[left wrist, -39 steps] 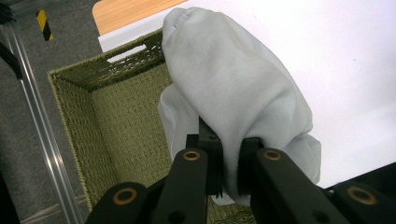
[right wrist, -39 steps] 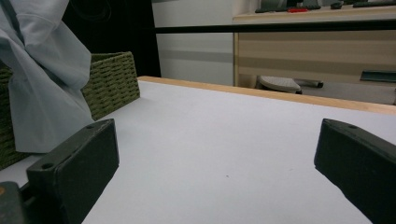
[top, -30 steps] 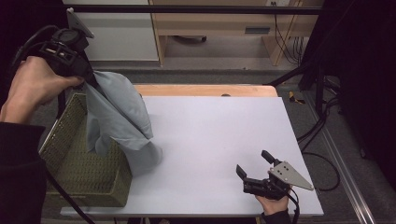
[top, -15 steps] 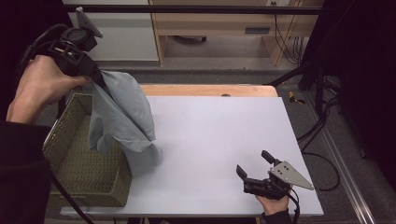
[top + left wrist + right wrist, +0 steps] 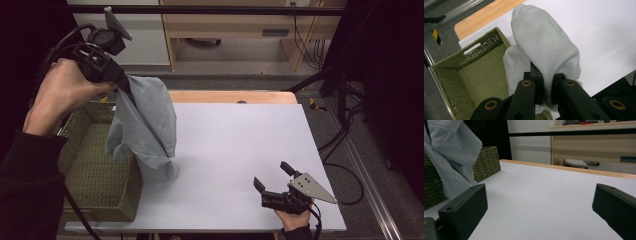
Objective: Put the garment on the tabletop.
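Observation:
A pale grey-blue cloth [image 5: 147, 120] hangs from my left gripper [image 5: 122, 86], which is held high over the table's left side and is shut on the cloth's top edge. The cloth's lower end touches the white table [image 5: 235, 145] beside the green woven basket [image 5: 95, 185]. In the left gripper view the jaws [image 5: 547, 86] pinch the cloth [image 5: 544, 45], with the basket [image 5: 474, 75] below. My right gripper [image 5: 271, 175] rests near the front right edge, open with nothing between its fingers. The right gripper view [image 5: 539, 200] shows the hanging cloth [image 5: 451, 152] at far left.
The basket [image 5: 487, 162] stands along the table's left edge. A wooden strip [image 5: 230, 96] borders the far edge. Beyond it are a wooden bench and cabinets. Cables and a dark stand lie on the floor at the right.
My left gripper has carried the cloth to the right and slightly up, so it hangs longer and narrower beside the basket. The right gripper has kept still.

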`<move>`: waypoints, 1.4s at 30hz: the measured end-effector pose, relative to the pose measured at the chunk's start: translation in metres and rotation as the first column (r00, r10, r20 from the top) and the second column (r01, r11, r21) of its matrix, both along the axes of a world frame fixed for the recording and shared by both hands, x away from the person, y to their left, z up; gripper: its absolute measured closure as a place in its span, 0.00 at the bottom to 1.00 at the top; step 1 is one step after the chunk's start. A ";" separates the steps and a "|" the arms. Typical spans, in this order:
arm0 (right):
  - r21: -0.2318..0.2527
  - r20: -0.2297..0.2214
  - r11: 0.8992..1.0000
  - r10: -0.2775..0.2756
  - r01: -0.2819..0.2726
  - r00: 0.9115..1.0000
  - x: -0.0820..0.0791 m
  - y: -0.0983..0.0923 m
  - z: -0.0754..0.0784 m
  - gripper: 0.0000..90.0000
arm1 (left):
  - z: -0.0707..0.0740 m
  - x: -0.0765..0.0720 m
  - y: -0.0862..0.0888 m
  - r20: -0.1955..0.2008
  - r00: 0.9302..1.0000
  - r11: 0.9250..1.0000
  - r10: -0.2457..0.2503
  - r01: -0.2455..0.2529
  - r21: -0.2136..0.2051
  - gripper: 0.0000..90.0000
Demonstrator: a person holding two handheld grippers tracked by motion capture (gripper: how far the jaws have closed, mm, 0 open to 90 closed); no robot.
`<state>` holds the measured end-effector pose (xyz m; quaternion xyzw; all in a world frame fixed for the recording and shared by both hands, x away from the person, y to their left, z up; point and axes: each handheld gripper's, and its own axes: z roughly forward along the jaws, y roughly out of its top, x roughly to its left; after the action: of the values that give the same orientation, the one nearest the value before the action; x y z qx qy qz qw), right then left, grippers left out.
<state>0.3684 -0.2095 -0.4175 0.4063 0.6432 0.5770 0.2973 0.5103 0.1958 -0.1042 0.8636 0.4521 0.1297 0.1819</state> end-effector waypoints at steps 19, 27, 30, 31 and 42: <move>0.019 0.007 1.000 0.005 -0.005 1.000 -0.001 -0.002 0.002 0.00 | 0.000 -0.010 -0.070 0.007 0.985 0.985 -0.171 0.170 0.032 0.95; 0.017 -0.003 1.000 0.007 -0.007 1.000 -0.003 -0.001 0.003 0.00 | -0.009 -0.010 -0.096 -0.003 0.972 0.971 -0.234 0.234 0.056 0.95; 0.019 -0.001 1.000 0.010 -0.010 1.000 -0.003 -0.002 0.003 0.00 | -0.013 -0.010 -0.105 -0.001 0.965 0.963 -0.262 0.262 0.062 0.95; 0.018 0.003 1.000 0.009 -0.009 1.000 -0.003 -0.002 0.003 0.00 | -0.015 -0.009 -0.107 -0.002 0.964 0.962 -0.266 0.266 0.056 0.95; 0.027 0.014 1.000 0.013 -0.014 1.000 -0.002 -0.002 0.003 0.00 | -0.036 -0.007 -0.127 0.003 0.950 0.949 -0.313 0.313 0.037 0.95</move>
<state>0.3660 -0.2117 -0.4144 0.4019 0.6362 0.5902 0.2923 0.5036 0.0686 -0.1403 0.9269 0.3061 0.1111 0.1866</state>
